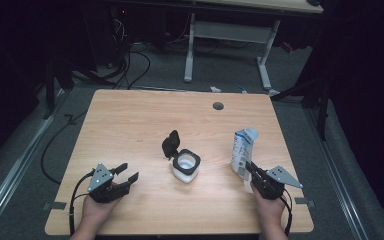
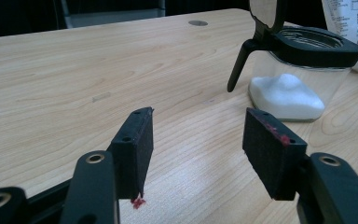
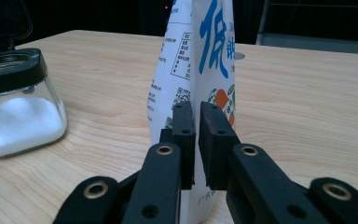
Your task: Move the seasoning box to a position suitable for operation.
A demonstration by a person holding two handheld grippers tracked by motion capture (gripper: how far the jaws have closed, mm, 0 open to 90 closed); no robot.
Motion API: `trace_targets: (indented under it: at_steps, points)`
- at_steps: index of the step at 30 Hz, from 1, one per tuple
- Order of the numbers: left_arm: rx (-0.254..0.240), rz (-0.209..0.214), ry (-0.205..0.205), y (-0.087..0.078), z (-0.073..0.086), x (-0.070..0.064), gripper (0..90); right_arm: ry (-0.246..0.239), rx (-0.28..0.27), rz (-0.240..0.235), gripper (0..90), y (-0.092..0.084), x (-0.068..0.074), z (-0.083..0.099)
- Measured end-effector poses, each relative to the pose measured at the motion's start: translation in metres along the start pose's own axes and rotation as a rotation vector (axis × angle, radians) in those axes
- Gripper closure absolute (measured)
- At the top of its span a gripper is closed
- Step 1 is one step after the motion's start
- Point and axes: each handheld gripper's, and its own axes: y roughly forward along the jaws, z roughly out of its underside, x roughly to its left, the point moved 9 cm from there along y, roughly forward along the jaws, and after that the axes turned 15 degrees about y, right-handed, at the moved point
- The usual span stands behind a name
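A white pouch (image 1: 241, 150) with blue print stands upright on the right of the wooden table (image 1: 130, 120). My right gripper (image 1: 250, 168) is at its near lower edge. In the right gripper view the jaws (image 3: 197, 112) stand a thin slit apart, with the pouch (image 3: 214, 60) edge in the slit. A clear jar (image 1: 186, 166) of white powder sits mid-table, its black flip lid (image 1: 171, 144) swung up. My left gripper (image 1: 130, 171) rests at the near left, open and holding nothing. From the left gripper (image 2: 196, 135) view the jar (image 2: 298, 79) is ahead to the right.
A round cable hole (image 1: 218, 106) sits near the table's far edge. Beyond the table stands another desk with a white frame (image 1: 227, 30), and dark cables (image 1: 125, 65) lie on the floor. The right gripper view has the jar (image 3: 18, 107) at its left.
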Motion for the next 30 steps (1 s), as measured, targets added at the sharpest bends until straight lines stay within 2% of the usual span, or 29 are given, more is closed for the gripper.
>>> trace_targets:
  at_steps: [3,18,30]
  points:
    - [0.001,0.0,0.002,-0.0002,0.0,0.0001,43.3,0.0,0.0,0.009,80.0,-0.0002,-0.0005,0.0001]
    - [-0.001,0.001,-0.002,-0.0008,-0.0002,0.0001,43.3,0.013,0.005,0.018,74.1,-0.002,0.001,0.0]
    - [-0.003,-0.001,-0.007,-0.0011,-0.0006,0.0008,43.3,0.033,0.008,0.021,65.4,-0.0018,-0.0005,0.0022]
